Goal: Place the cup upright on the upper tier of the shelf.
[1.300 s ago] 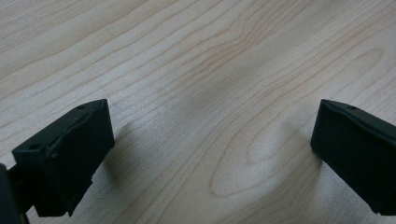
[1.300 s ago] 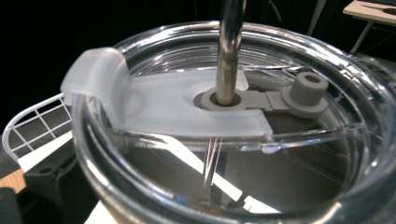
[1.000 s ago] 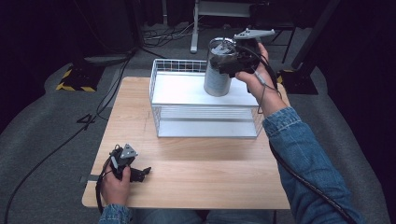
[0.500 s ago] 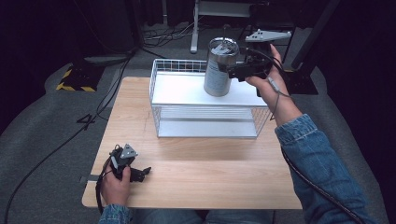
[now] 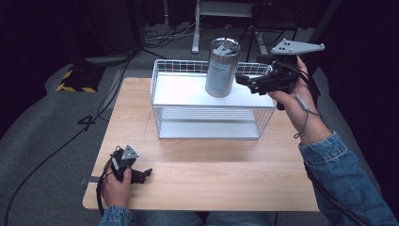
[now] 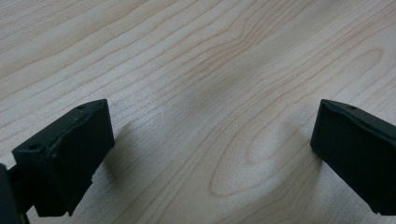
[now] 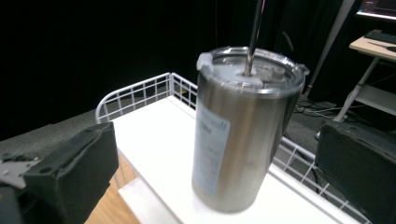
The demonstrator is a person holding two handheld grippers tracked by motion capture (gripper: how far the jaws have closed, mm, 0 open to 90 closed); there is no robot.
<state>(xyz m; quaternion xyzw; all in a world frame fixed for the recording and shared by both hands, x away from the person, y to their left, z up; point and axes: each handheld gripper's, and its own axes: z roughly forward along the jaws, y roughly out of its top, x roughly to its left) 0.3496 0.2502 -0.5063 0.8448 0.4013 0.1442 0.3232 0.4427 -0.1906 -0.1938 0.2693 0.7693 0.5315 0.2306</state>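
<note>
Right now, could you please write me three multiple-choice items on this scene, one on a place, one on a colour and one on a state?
1. Where does the steel tumbler stand?
A. On the white top of the wire rack
B. On the wooden table, beside the rack
C. On the floor

2. What colour is the rack's wire?
A. Red
B. White
C. Blue

3. How do the jaws of the right gripper stand?
A. Shut on the tumbler
B. Shut on the rack's rim
C. Open, apart from the tumbler

Answers:
1. A: the right gripper view shows its base on the rack's white top.
2. B: the grid around the top is white in the high view.
3. C: in the right gripper view there is a gap on each side of the tumbler.
</note>
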